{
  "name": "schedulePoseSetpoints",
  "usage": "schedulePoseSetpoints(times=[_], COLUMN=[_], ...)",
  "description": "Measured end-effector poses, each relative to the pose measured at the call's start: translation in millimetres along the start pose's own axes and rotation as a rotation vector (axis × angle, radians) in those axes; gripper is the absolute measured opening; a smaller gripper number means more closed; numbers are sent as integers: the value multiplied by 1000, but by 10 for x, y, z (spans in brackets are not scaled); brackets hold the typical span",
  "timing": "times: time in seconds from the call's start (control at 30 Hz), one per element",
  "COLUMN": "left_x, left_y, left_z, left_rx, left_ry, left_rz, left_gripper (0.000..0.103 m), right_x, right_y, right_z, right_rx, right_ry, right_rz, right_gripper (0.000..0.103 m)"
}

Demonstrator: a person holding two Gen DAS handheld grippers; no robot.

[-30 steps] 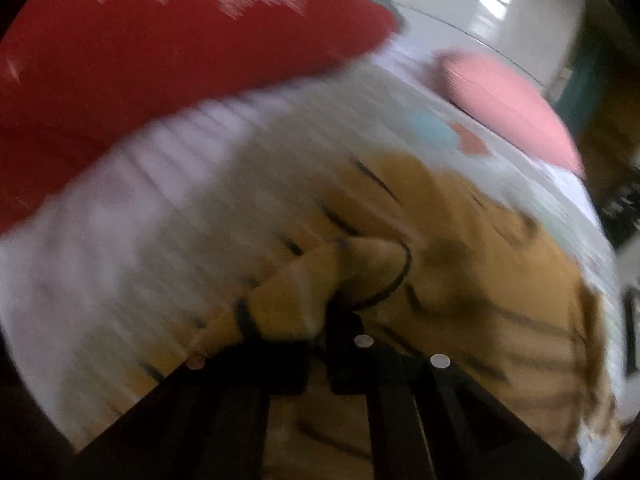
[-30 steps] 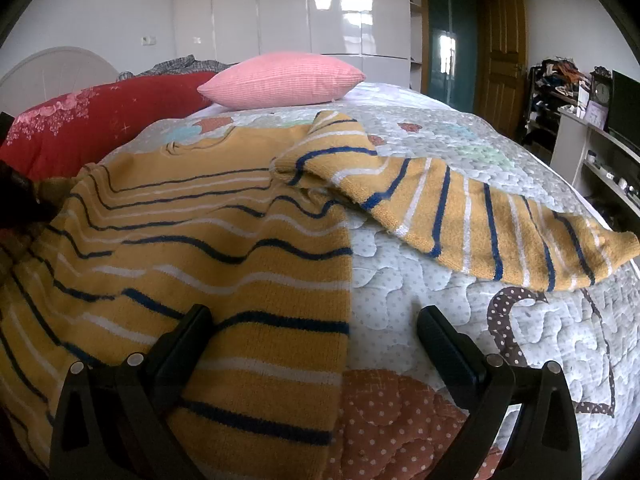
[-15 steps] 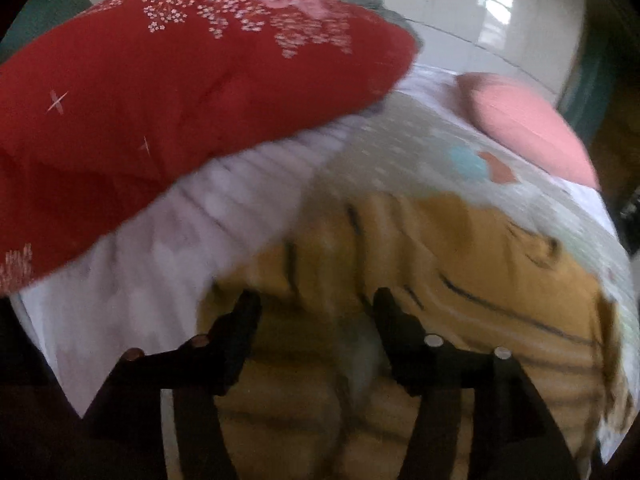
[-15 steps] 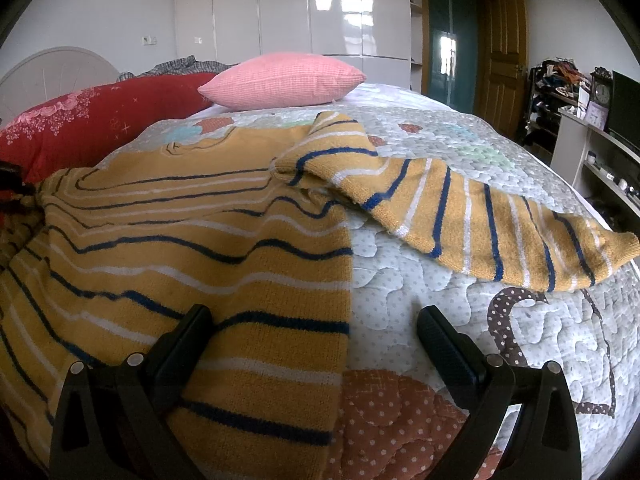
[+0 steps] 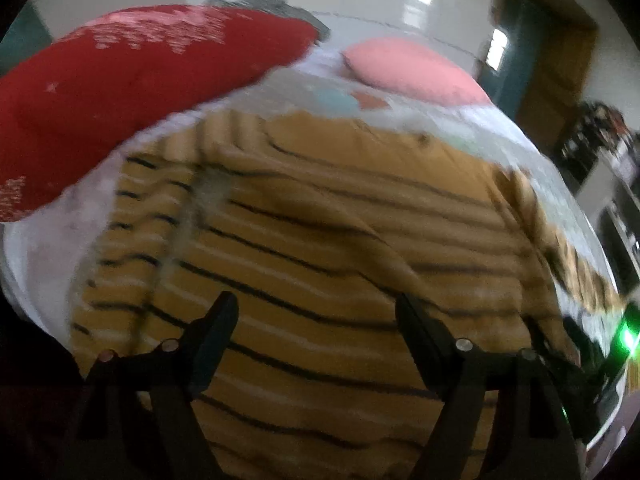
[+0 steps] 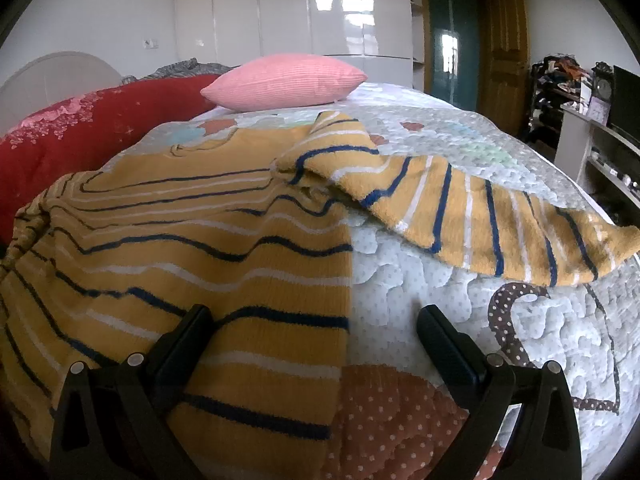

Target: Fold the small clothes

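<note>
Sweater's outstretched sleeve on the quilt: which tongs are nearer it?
Right. The right tongs straddle the sweater's side edge, with the sleeve just ahead and to the right. The left tongs, jaws opening, hover over its body, sleeve far right.

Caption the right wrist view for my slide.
Open right tool hovers over striped sweater on quilt, one sleeve spread aside, pink pillow behind.

Sweater (image 6: 208, 240): fuzzy knit cloth, between and beyond the fingers. Quilt (image 6: 420, 280): stitched, matt cloth. Wardrobe doors (image 6: 320, 12): glossy. Fingers (image 6: 448, 344): matt black plastic.
</note>
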State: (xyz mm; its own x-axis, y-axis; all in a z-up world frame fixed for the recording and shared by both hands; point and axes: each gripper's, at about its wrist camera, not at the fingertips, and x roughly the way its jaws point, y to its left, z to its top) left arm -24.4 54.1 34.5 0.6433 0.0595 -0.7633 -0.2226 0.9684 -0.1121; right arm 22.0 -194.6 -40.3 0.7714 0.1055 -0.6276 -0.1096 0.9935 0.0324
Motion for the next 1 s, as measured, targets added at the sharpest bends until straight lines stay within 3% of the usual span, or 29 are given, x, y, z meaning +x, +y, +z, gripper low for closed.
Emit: schedulePoseSetpoints(times=[0.3, 0.47, 0.73, 1.0], left_x=[100, 142, 221, 245], left_y=[-546, -559, -603, -591], left_z=[-359, -455, -498, -495], left_rx=[144, 162, 177, 199], left_ry=[70, 77, 73, 62], left_rz=[-50, -41, -24, -18], left_gripper=[80, 85, 101, 103], right_x=[-83, -90, -97, -243], right_y=[2, -10, -15, -233], right_z=[-104, -101, -99, -27], right_rx=[-17, -19, -21, -3], right_ry=[-2, 22, 43, 47], right_rz=[-5, -2, -3, 35], right_gripper=[103, 103, 103, 102])
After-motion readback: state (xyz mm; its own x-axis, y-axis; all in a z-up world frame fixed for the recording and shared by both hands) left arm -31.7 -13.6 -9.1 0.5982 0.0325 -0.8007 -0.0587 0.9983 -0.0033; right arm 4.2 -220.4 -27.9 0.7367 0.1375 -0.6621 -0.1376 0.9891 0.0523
